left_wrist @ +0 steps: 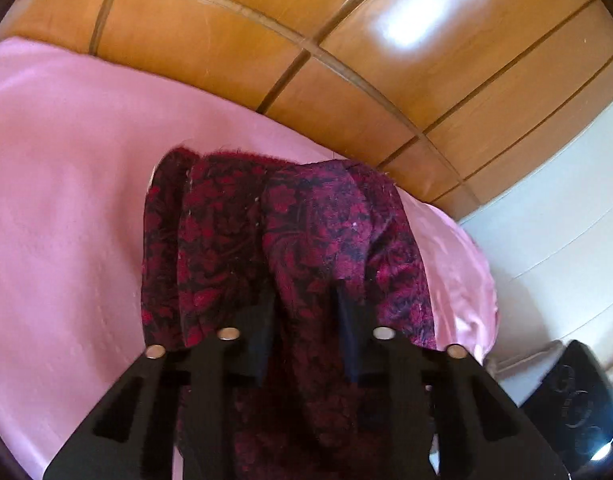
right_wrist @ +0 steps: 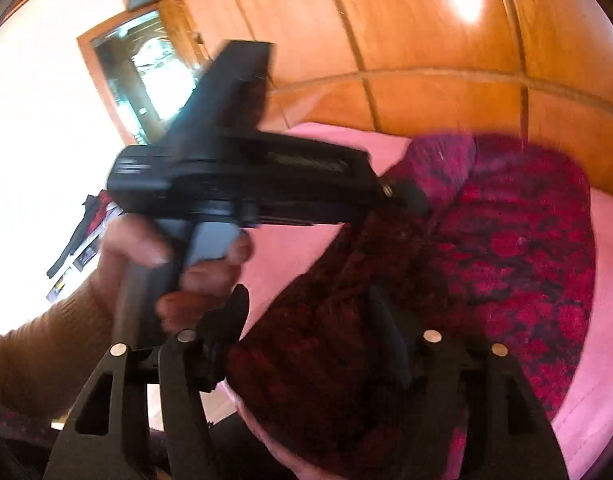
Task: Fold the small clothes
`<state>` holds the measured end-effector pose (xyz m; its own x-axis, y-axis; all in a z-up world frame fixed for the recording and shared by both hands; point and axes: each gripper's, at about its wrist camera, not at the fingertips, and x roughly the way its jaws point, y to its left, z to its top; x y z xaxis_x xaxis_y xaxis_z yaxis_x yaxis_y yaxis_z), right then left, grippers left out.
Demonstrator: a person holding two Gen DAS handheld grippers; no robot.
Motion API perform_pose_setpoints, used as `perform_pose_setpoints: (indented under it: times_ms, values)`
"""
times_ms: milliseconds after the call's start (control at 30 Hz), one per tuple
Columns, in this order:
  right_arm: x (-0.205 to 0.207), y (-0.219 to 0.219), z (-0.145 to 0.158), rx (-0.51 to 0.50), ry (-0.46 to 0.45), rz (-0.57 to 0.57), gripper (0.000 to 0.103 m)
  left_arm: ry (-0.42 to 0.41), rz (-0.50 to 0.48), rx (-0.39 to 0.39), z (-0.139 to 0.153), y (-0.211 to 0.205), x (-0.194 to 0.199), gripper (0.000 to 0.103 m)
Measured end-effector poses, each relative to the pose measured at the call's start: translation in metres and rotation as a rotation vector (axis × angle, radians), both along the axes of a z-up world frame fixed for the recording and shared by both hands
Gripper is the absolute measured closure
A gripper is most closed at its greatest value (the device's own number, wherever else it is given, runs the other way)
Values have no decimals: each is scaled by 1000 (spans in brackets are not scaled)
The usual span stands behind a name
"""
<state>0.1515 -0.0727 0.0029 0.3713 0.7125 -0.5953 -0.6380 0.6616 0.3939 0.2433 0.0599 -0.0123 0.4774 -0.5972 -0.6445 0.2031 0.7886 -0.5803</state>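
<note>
A dark red cloth (left_wrist: 290, 248) with a flowery black pattern lies bunched on a pink sheet (left_wrist: 66, 208). It is the small piece of clothing to fold. It sits near the far right corner of the bed, close to the wooden wall (left_wrist: 346, 80).

The left gripper (left_wrist: 306, 304) has a fold of the cloth running up between its two black fingers (left_wrist: 262, 320). The fingers press in on the fold from both sides, so the left gripper is pinching the cloth.

In the right wrist view, the right gripper (right_wrist: 306, 340) is down at the near edge of the cloth (right_wrist: 506, 248). A dark lump of it fills the space between the jaws, and only one finger (right_wrist: 390, 332) shows, so I cannot tell if the right gripper is pinching or just spread around the cloth.

The same view shows the left gripper (right_wrist: 402, 196) from the side, held by a hand (right_wrist: 178, 260) in a brown sleeve. Its tip touches the far edge of the cloth.

To the left of the cloth there is a lot of bare pink sheet. To the right, the sheet ends soon, at a rounded corner (left_wrist: 482, 280). Behind the cloth, the wooden wall is very near.

A black thing (left_wrist: 574, 404) sits past the bed corner. It has marks on it, but they are too blurry to read.
</note>
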Motion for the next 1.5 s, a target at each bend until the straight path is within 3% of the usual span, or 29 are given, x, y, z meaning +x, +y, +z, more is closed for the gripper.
perform_pose_setpoints:
  times_ms: [100,200,367,467,667,800,867,967,1067,1100,1167,1233,1400,1500]
  values:
    - [-9,-27,14,78,21,39,30,-16,9,2,11,0,-2,84]
    - [-20,-77,23,138,26,-32,30,-38,16,1,23,7,-4,89]
    - [-3,-111,-2,31,53,-198,29,-74,29,24,31,17,-13,90]
    - [21,-82,-26,-5,84,-166,32,-67,51,58,26,22,-14,90]
    - [35,-8,-41,-156,-17,-173,31,0,190,234,-11,41,-15,85]
    - [42,13,-49,-263,-77,-196,23,-17,239,270,-10,33,-21,80]
    - [38,15,-50,-294,-96,-183,22,-38,246,329,-8,23,-23,80]
    - [34,11,-45,-269,-82,-144,22,-84,238,442,-5,7,-29,80]
    - [33,-20,-34,-168,-15,-102,23,-105,241,463,-2,2,-32,80]
    - [23,-30,-27,-145,2,-104,24,-110,247,471,-2,2,-34,74]
    - [36,-50,-13,-88,33,-149,24,-131,268,502,-1,1,-38,66]
    - [53,-61,-3,-58,53,-197,24,-135,274,495,-1,2,-42,66]
    - [108,-59,10,-41,138,-270,34,-152,295,503,-1,1,-50,66]
    - [134,-43,17,-88,131,-271,38,-163,297,514,-1,-1,-54,66]
